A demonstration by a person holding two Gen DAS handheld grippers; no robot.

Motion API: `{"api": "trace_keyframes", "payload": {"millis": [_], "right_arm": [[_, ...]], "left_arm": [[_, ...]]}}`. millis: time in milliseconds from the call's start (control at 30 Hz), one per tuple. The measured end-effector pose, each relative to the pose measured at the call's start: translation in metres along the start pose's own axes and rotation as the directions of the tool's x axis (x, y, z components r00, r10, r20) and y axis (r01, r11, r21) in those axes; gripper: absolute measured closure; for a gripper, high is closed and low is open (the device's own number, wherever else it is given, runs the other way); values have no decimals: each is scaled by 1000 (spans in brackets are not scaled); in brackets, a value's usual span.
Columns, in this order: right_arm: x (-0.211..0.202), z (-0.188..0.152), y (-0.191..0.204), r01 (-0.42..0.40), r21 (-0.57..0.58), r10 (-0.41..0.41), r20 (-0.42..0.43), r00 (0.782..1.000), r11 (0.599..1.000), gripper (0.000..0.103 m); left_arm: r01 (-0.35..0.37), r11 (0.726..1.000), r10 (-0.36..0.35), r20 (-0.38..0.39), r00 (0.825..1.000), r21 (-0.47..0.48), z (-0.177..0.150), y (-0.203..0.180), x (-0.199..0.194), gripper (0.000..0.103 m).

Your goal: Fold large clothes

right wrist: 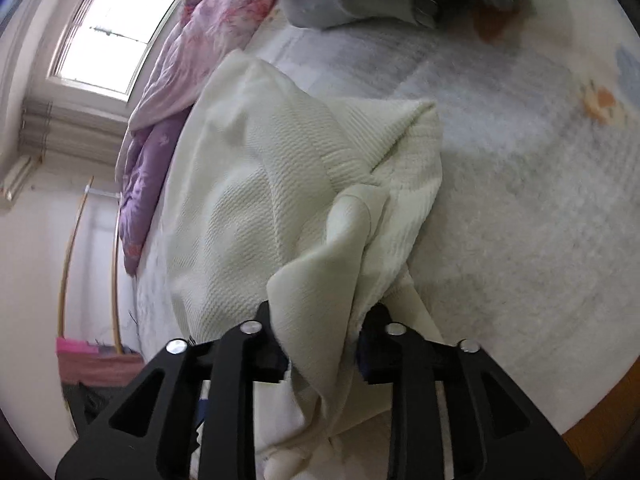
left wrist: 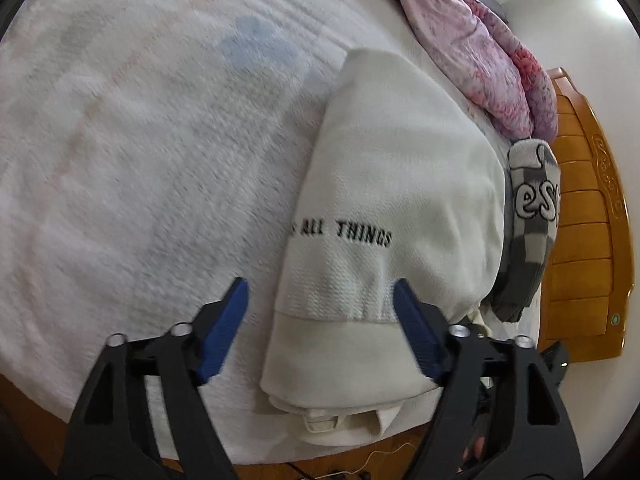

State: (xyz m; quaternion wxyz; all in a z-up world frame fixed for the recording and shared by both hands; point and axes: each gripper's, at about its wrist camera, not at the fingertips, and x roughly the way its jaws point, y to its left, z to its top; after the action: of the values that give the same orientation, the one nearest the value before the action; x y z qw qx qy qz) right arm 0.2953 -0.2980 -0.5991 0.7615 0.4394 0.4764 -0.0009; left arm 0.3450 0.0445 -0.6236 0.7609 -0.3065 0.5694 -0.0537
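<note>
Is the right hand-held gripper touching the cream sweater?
Touching. In the right wrist view a fold of the cream sweater runs down between the fingers of the right hand-held gripper and lies against both.

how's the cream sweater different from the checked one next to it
The cream sweater is plain, with a line of black letters; the checked sweater has grey and white squares with big outlined letters. The cream one lies folded flat on the white blanket, while the checked one lies bunched at the blanket's edge by the wooden bed frame. Both are knitted and lie on the bed.
</note>
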Motion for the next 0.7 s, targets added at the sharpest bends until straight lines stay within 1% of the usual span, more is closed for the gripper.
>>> {"api": "trace_keyframes", "payload": {"millis": [33,67,100,133,167,200,233,300,333,367,400,433,467,500,533,567,633,700], "right_arm": [[-4,1,-1,5,-4,-5,-4,1000,1000,65],[-8,2,-7,9,-1,-9,-3,1000,1000,60],[-16,3,-12,24,4,-24,14,1000,1000,52],[-22,5,-18,39,11,-39,28,999,999,46],[-23,6,-26,44,18,-44,25,999,999,44],[-21,8,-37,27,44,-27,-3,1000,999,44],[-15,6,-44,10,68,-8,-31,999,998,44],[-2,4,-55,-45,117,57,-96,994,992,43],[5,2,-60,-55,141,73,-128,989,988,43],[7,0,-61,-57,155,78,-133,988,986,41],[11,-1,-64,-77,176,101,-134,986,981,38],[15,-2,-68,-104,205,134,-141,981,973,35],[20,-3,-70,-135,234,172,-149,974,963,35],[22,-4,-72,-150,251,192,-152,970,956,35],[25,-3,-72,-158,260,201,-147,969,953,32],[25,-2,-71,-172,260,214,-145,966,950,32],[32,2,-68,-194,262,236,-137,962,945,32],[36,4,-66,-206,271,244,-112,963,940,32]], "left_arm": [[-6,1000,6,-6,1000,0,-2,3,4,23],[-12,1000,12,-18,1000,-2,-3,4,9,23],[-18,1000,17,-25,1000,-5,-6,3,13,23],[-22,1000,21,-35,999,-14,-8,6,18,23],[-27,999,26,-43,999,-21,-9,5,20,23],[-33,999,32,-54,998,-30,-11,8,25,23],[-29,999,27,-60,998,-35,-12,9,27,23],[-33,999,30,-64,998,-43,-14,10,34,21],[-30,999,27,-66,997,-44,-14,10,36,20],[-29,998,25,-74,997,-48,-14,11,39,20],[-29,998,25,-80,996,-52,-13,12,40,20],[-25,998,20,-80,997,-54,-13,13,40,18],[-21,998,16,-82,997,-54,-12,14,41,17],[-14,998,9,-84,996,-58,-12,15,42,17],[-1,998,-5,-87,996,-69,-13,17,44,16],[5,997,-13,-87,996,-83,-13,17,46,14],[8,995,-16,-78,997,-95,-12,14,50,11],[2,996,-8,-74,997,-86,-12,8,55,8]]}}
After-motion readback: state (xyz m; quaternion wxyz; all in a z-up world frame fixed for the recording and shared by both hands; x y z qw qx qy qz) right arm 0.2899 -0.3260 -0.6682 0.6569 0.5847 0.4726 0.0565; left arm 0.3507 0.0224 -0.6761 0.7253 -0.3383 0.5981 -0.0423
